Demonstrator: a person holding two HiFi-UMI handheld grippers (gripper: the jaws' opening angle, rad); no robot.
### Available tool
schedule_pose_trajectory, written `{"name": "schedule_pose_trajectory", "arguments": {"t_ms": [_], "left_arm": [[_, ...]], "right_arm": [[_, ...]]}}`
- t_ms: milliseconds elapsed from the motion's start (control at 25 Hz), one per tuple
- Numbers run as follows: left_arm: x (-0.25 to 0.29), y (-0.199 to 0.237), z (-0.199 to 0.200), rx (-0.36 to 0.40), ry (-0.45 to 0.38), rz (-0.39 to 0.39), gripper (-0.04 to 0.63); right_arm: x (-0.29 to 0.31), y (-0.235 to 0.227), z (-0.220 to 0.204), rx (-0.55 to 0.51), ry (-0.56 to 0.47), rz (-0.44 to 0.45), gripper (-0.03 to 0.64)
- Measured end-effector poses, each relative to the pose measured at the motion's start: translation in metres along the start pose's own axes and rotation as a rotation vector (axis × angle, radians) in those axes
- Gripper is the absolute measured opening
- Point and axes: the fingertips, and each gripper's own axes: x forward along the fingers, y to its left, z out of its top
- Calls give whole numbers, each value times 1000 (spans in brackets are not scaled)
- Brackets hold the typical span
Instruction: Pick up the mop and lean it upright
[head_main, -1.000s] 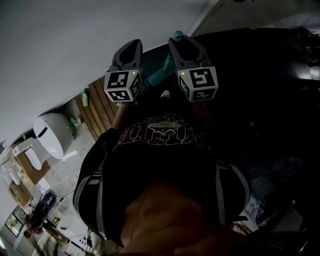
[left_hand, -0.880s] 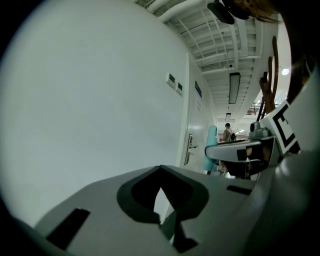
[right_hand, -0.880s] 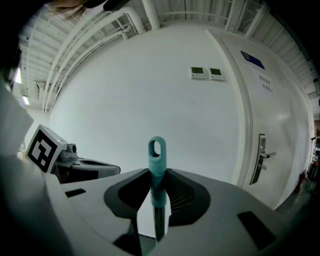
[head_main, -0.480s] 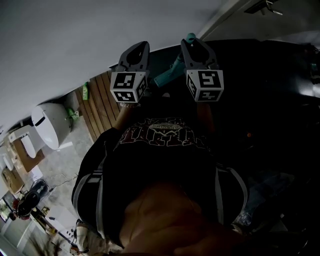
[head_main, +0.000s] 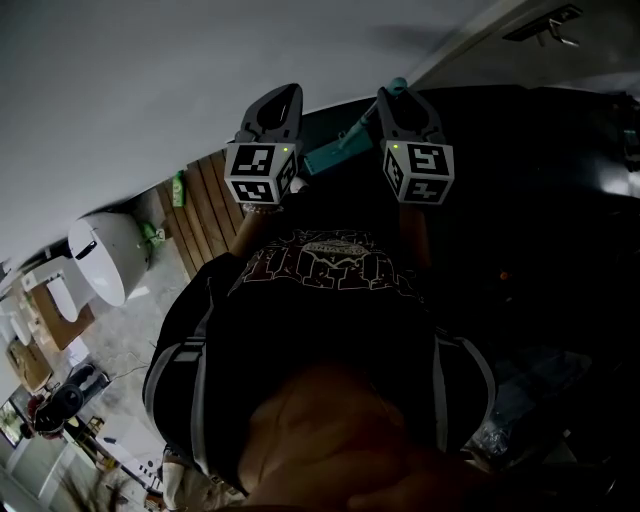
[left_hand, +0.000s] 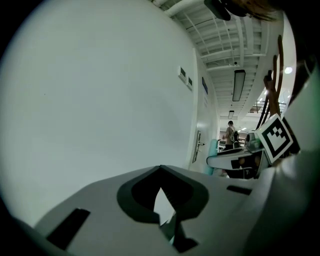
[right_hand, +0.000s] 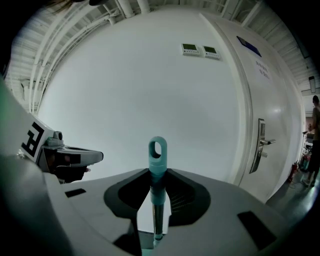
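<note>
**Mop handle clamped in the right hand-held gripper, both tools facing the wall**

The mop (right_hand: 157, 167), a dark metal shaft ending in a teal plastic grip with a hanging loop, stands upright between the jaws of the right hand-held gripper (right_hand: 157, 192), which are clamped on its handle. Only the right gripper view shows the loop and the shaft. In the head view the mop (head_main: 335, 155) is just a teal bar slanting from the tip of the right hand-held gripper (head_main: 400, 98) down into the gap between the two tools.

The left gripper view alone shows the left hand-held gripper (left_hand: 160, 190). Its jaws meet at the tips with a thin wedge of wall behind them, and they hold nothing.

There is one mop. There are two hand-held grippers and two black-and-white marker cubes (head_main: 258, 172), one on each. On the plain white wall (right_hand: 150, 85) are two small display panels (right_hand: 200, 49), and one white door with a lever handle (right_hand: 265, 145) stands beside it.

Both forearms are raised in front of the dark printed T-shirt (head_main: 320, 300). The left hand-held gripper (head_main: 279, 97) and the right one are side by side, apart, and point at the wall.
</note>
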Motion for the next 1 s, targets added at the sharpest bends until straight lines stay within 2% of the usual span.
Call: {"name": "schedule_pose_trajectory", "arguments": {"t_ms": [400, 640, 1000], "left_arm": [[17, 36, 0, 25, -2, -12, 46], [12, 53, 3, 30, -13, 51, 46], [13, 65, -2, -43, 0, 136, 46]], "right_arm": [[47, 10, 1, -1, -3, -6, 110], [69, 14, 2, -20, 9, 18, 110], [95, 15, 1, -46, 55, 96, 110]]}}
